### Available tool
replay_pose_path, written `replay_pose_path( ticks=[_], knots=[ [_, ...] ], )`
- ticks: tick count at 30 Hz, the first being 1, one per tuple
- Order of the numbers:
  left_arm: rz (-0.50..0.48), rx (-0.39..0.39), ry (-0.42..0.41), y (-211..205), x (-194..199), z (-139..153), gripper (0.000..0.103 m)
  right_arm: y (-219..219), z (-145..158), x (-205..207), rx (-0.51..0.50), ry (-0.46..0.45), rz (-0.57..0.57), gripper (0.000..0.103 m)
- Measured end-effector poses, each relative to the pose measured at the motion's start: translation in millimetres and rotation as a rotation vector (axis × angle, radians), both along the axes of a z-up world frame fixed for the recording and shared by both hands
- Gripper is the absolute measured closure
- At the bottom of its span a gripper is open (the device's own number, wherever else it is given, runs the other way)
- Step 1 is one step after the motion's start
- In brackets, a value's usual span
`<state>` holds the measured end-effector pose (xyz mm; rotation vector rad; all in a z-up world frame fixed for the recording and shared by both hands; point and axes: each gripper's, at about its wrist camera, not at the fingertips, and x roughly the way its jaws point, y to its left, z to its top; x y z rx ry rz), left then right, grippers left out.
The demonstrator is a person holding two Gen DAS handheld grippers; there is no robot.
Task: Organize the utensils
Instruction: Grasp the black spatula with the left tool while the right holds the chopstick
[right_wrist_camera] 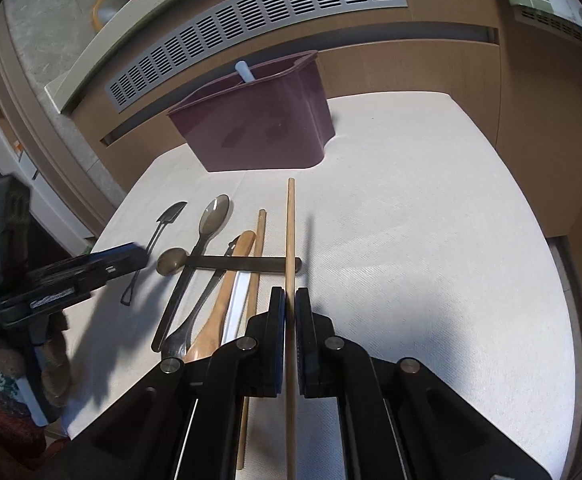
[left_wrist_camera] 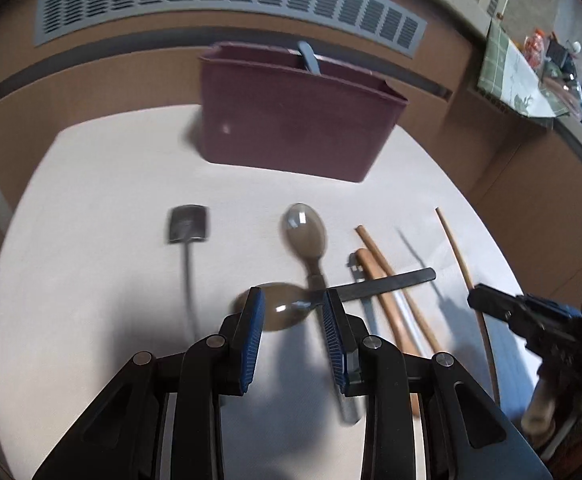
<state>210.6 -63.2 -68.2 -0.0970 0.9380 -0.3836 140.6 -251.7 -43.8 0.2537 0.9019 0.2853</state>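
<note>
The right tool (right_wrist_camera: 290,308) pinches a wooden chopstick (right_wrist_camera: 290,232) lying on the tabletop (right_wrist_camera: 431,240), its tip toward the maroon utensil holder (right_wrist_camera: 259,136) at 12 o'clock. The left tool (left_wrist_camera: 293,312) gapes wide over a spoon (left_wrist_camera: 279,304).

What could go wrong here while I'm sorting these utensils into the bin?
The right gripper pinches one chopstick that lies over the black-handled spoon; dragging instead of lifting could shift that spoon. The left gripper is open around that spoon's bowl, a curved shape that may slip. The maroon bin could tip from a long chopstick.
</note>
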Motion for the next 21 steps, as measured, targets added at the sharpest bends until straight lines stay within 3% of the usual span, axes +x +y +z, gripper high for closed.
replay_pose_path(
  ticks=[4, 10, 14, 18, 21],
  knots=[
    [0.01, -0.029, 0.033, -17, 13, -3, 0.072, -2, -1, -7, -0.011, -0.018, -0.01, 0.099],
    [0.021, 0.055, 0.05, -33, 40, -8, 0.072, -9, -8, -8, 0.017, 0.0, -0.027, 0.099],
    [0.011, 0.018, 0.04, -28, 23, -1, 0.072, -11, -9, -12, 0.003, -0.003, -0.035, 0.099],
    [-0.028, -0.037, 0.089, -17, 0, -3, 0.072, -15, -13, -12, 0.01, 0.007, -0.049, 0.098],
    [0.006, -0.056, 0.095, -1, -8, -5, 0.072, -15, -15, -12, 0.015, 0.011, -0.05, 0.098]
  ],
)
